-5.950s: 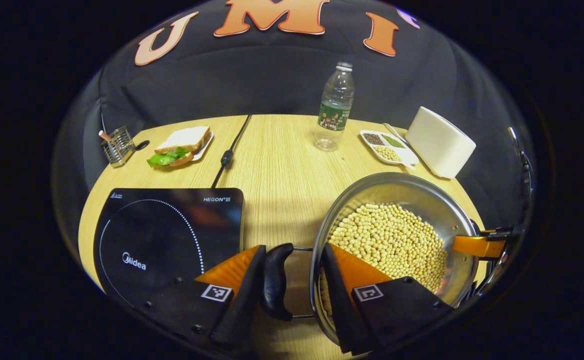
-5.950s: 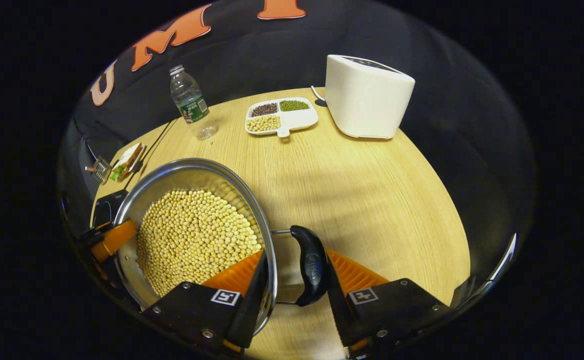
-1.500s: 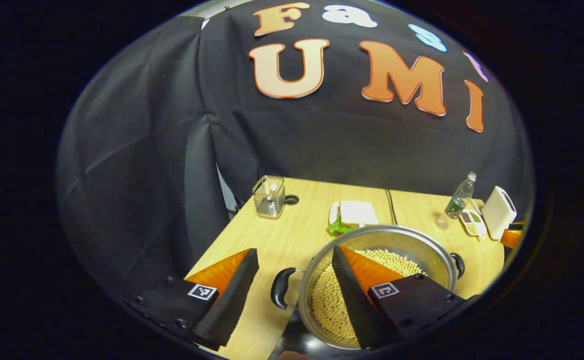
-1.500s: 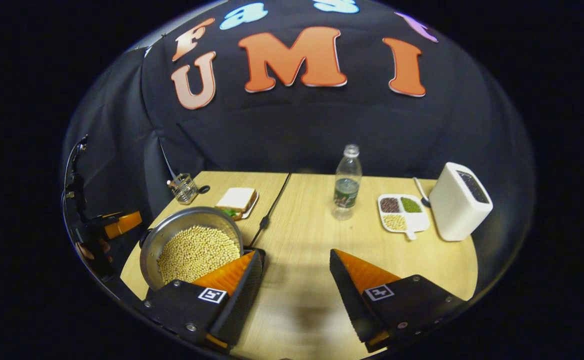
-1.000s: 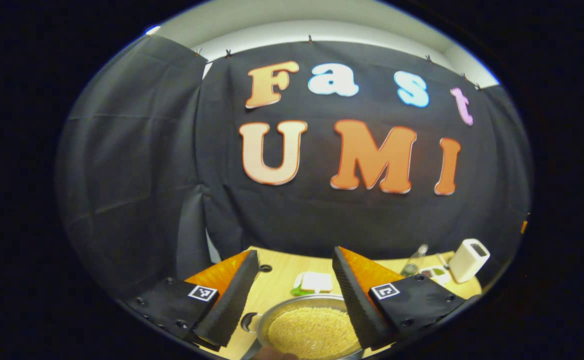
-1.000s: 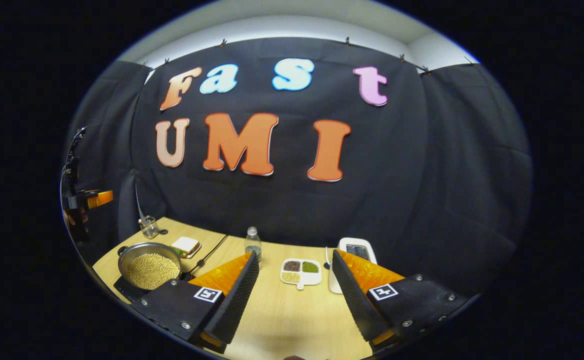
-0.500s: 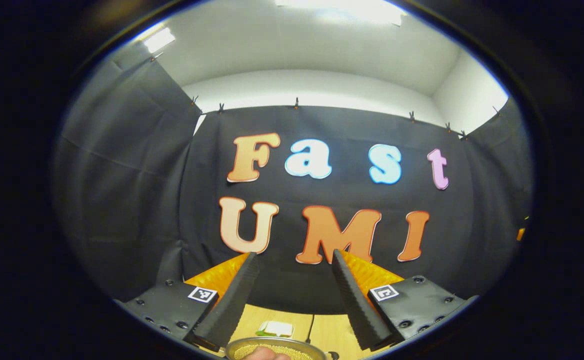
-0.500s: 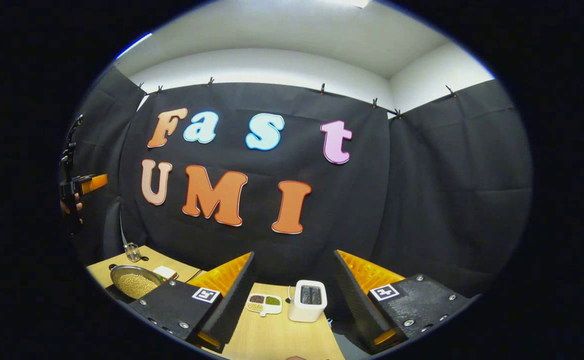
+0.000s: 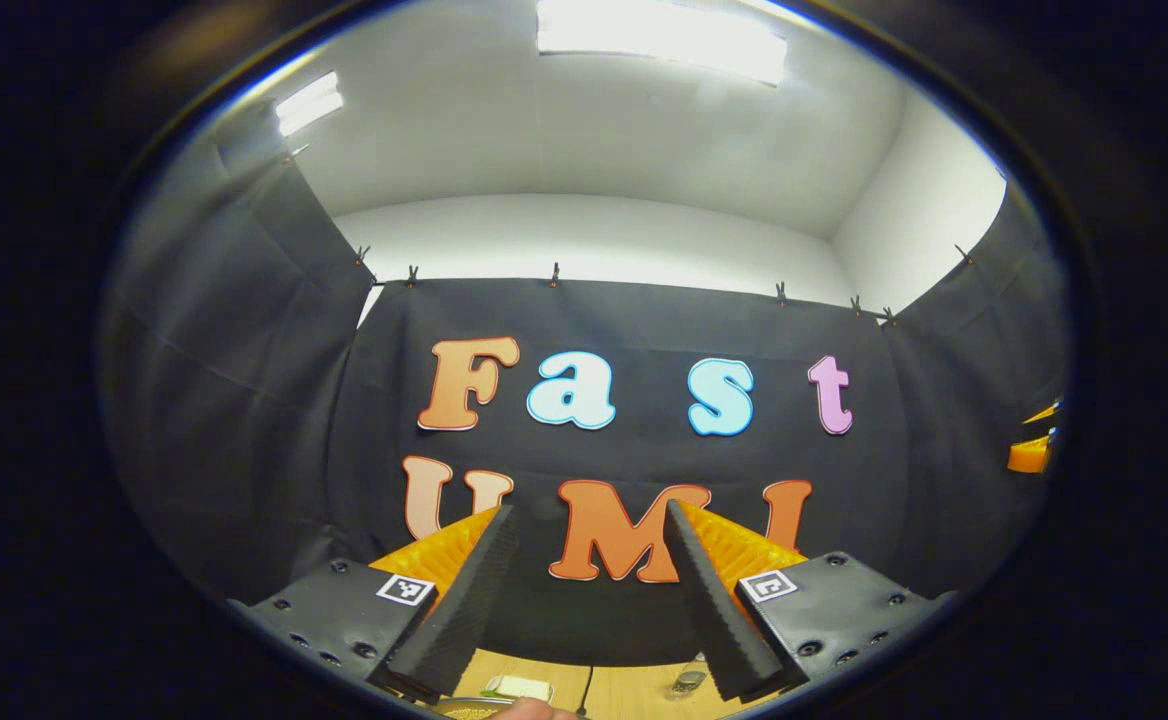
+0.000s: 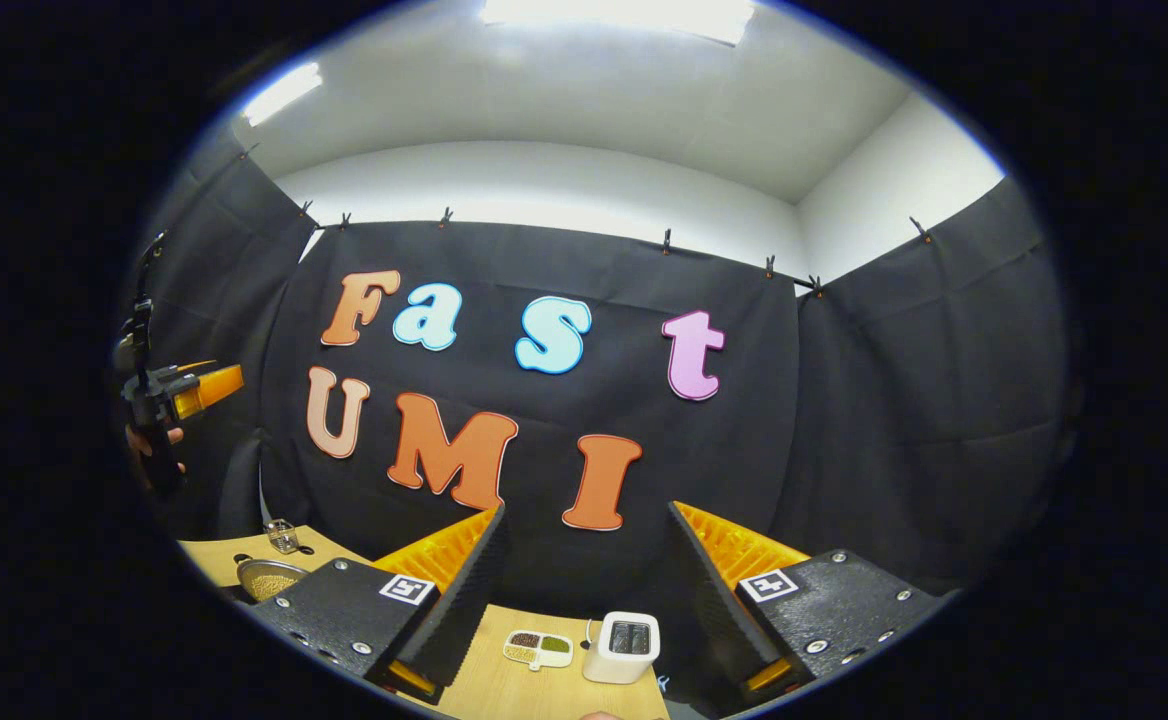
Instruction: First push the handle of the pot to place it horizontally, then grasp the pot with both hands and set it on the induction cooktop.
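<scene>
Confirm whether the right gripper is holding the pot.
No: the right gripper is open and raised, and the pot sits far off on the table.

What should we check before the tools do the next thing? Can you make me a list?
1. Left tool open with nothing between its fingers: ok.
2. Right tool open with nothing between its fingers: ok.
3. Both tools apart from the round steel pot of yellow beans: ok, they point at the wall, high above it.
4. Pot upright with beans inside: ok.
5. Pot sitting squarely on the induction cooktop: cannot tell, it is too small and at the picture's edge.
6. White box-shaped toaster and white divided dish apart from the pot on the wooden table: ok.
</scene>
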{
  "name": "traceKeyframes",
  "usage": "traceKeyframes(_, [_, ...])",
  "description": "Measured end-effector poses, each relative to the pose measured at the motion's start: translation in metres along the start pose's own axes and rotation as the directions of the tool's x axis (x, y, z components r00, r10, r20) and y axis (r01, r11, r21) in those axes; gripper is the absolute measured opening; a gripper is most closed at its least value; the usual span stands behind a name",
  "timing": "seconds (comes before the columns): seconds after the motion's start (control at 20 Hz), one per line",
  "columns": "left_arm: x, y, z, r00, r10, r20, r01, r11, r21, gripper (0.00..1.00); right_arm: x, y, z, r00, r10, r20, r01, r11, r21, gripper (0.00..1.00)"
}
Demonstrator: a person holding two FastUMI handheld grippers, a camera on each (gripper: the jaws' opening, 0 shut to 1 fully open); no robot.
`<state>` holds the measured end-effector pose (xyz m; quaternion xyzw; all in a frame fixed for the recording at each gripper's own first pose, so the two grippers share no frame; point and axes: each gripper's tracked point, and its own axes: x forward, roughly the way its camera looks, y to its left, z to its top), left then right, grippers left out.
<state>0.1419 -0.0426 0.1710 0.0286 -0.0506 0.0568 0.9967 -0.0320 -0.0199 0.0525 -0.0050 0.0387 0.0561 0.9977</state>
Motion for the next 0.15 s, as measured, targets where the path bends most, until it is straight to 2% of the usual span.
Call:
traceKeyframes(0.05, [-0.0013, -0.0052, 0.0010, 1.000, -0.008, 0.002, 0.008, 1.000, -0.012, 0.96, 0.0004, -0.0004, 0.0047, 1.000, -0.001, 0.004, 0.001, 1.000, 0.002, 0.93])
traceKeyframes(0.15, [0.0001, -0.0089, 0.0054, 1.000, -0.016, 0.004, 0.016, 1.000, -0.027, 0.97, 0.0015, -0.0052, 0.0129, 1.000, -0.010, 0.012, 0.010, 1.000, 0.009, 0.95])
